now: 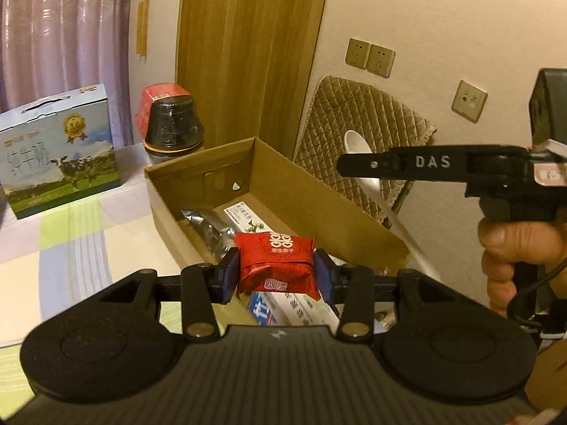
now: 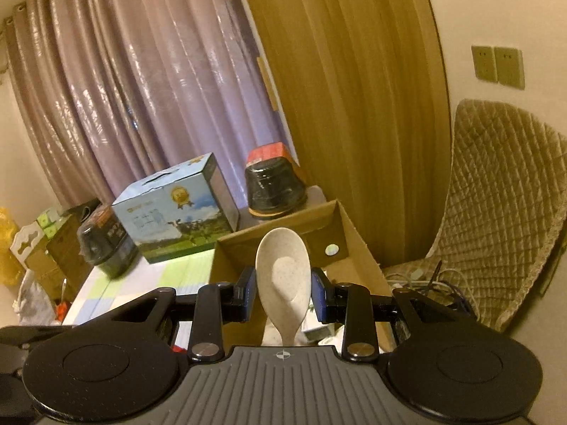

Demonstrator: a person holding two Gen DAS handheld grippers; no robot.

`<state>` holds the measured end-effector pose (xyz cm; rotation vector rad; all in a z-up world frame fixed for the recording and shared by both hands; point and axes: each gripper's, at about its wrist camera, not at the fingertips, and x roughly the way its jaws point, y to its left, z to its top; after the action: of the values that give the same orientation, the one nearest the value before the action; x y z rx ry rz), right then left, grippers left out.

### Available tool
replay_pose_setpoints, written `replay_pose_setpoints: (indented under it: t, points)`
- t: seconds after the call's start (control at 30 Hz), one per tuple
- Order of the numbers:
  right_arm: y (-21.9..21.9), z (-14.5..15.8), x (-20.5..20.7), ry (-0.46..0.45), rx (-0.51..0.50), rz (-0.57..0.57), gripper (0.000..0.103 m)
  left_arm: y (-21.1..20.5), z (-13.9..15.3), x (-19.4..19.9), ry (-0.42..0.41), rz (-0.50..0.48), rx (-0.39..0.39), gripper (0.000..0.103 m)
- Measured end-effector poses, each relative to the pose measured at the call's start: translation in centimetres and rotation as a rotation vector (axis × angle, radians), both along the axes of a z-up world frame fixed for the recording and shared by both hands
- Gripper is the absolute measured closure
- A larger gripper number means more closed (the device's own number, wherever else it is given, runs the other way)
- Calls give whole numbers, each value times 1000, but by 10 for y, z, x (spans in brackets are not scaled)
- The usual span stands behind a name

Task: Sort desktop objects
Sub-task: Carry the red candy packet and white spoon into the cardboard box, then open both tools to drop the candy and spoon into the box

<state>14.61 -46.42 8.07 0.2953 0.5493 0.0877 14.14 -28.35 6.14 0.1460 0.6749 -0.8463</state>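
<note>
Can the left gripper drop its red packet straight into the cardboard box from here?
Probably yes. The left gripper holds the red packet over the open-topped cardboard box, with nothing between them; the right gripper is off to the side.

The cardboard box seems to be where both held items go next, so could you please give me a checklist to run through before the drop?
1. Left gripper shut on the red packet: ok.
2. Right gripper holding the spoon: ok; the pads sit at its bowl.
3. Packet above the open box: ok.
4. Spoon above the box: cannot tell.
5. Free floor space in the box: ok; a foil pouch and cartons fill only part.
6. Grippers clear of each other: ok.
</note>
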Motion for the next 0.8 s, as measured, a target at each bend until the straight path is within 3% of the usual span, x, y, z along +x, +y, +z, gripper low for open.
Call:
replay_pose_setpoints:
  t: [0.33, 0.43, 0.47, 0.63, 0.8]
  points:
    - [-11, -21, 38, 38, -17, 10, 73, -32, -22, 26, 8, 0, 32, 64]
    - [-11, -26, 43, 49, -23, 8, 73, -37, -28, 32, 8, 5, 14, 54]
    - [-11, -27, 44, 53, -23, 7, 73, -38, -30, 33, -1, 4, 13, 43]
    - [-11, -32, 47, 62, -25, 9, 73, -40, -37, 34, -26, -4, 63, 41]
    - [-7, -32, 48, 62, -23, 15, 73, -28, -37, 35, -18, 19, 61, 40]
